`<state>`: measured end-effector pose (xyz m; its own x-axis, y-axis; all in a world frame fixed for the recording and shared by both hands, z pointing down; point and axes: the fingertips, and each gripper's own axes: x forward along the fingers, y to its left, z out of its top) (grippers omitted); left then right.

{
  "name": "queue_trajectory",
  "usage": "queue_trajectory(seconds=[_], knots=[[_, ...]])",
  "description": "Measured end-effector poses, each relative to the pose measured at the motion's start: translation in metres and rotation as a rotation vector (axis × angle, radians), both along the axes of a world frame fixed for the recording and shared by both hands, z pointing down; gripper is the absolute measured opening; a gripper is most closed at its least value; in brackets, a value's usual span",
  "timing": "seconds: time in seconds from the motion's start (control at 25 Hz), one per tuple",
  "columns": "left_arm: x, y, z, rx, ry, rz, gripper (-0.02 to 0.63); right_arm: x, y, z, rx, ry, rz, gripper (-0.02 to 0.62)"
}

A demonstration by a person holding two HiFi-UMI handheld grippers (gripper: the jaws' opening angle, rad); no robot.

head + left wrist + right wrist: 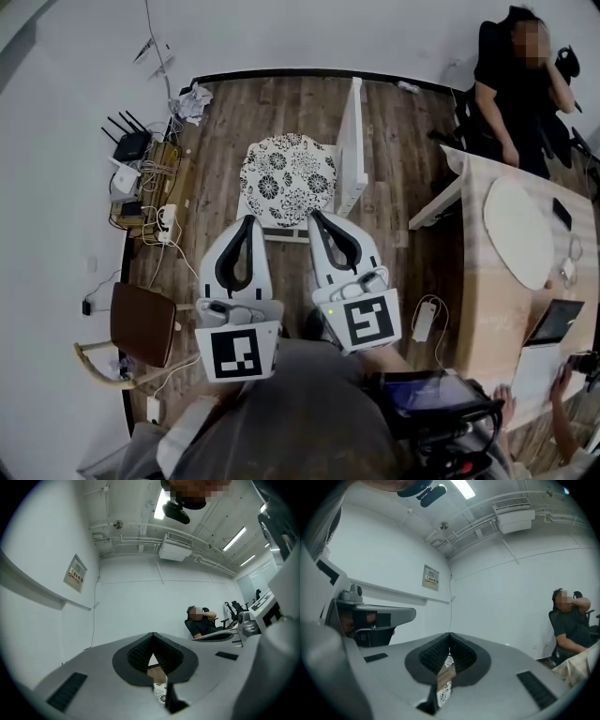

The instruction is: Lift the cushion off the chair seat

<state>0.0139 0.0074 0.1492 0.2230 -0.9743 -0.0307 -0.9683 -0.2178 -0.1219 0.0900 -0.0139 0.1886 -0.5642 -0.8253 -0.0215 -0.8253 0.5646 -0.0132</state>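
The round cushion (pixel 287 178), white with a black flower print, lies on the seat of a white chair (pixel 351 150) in the middle of the head view. My left gripper (pixel 248 219) points at the cushion's near left edge and my right gripper (pixel 314 215) at its near right edge. Both are held level and side by side, jaws closed together with nothing between them. I cannot tell whether either tip touches the cushion. In the left gripper view, the left gripper (pixel 153 637) shows a strip of the print (pixel 160 693) below its tips. The right gripper (pixel 449 637) shows the print (pixel 442 692) too.
The chair's white backrest stands upright along the cushion's right side. A light wooden desk (pixel 487 281) with a laptop (pixel 553 322) fills the right; a person (pixel 514 84) sits behind it. A router and cables (pixel 136 155) lie at the left wall, a brown seat (pixel 142 323) nearer.
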Motion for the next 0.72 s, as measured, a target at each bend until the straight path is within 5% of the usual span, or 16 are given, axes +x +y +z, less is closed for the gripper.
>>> queue_trajectory(seconds=[0.4,0.72], knots=[[-0.003,-0.019,0.001,0.011,0.018,0.037,0.006,0.001,-0.019,0.0,0.004,0.014,0.045,0.008],[-0.04,-0.052,0.016,-0.03,0.038,0.064,0.006,-0.009,-0.053,0.011,-0.038,0.011,0.148,0.008]])
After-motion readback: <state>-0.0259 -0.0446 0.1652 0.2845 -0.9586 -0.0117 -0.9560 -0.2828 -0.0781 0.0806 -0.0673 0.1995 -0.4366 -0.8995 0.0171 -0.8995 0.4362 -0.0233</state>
